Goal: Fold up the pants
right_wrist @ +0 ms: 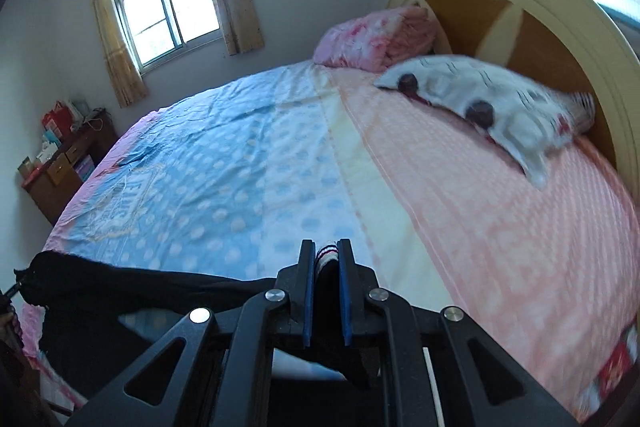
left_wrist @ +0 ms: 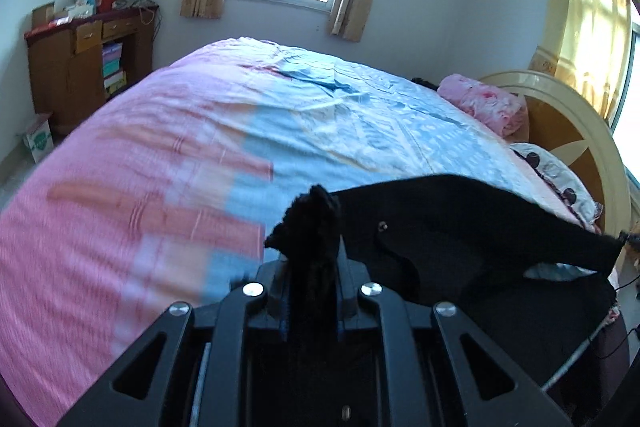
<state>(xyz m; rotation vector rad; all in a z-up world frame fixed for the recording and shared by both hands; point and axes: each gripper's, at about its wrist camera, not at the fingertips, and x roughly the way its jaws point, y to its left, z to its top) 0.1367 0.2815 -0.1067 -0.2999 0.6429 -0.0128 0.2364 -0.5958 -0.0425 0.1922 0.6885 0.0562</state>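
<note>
The black pants [left_wrist: 460,223] hang stretched between my two grippers above the near edge of the bed. My left gripper [left_wrist: 314,251] is shut on a bunched end of the black cloth, which sticks up between its fingers. In the right wrist view my right gripper [right_wrist: 327,259] is shut on the other end, where a striped white and dark red band shows at the fingertips. From there the pants [right_wrist: 132,279] run left as a black band. The lower part of the pants hangs out of sight below the grippers.
The bed [left_wrist: 168,155] wears a pink, blue and white sheet [right_wrist: 248,163]. A pink rolled blanket [right_wrist: 376,39] and a white pillow [right_wrist: 492,99] lie by the round headboard [right_wrist: 540,39]. A wooden cabinet [left_wrist: 80,67] stands by the far wall, with a cardboard box [left_wrist: 38,141] on the floor.
</note>
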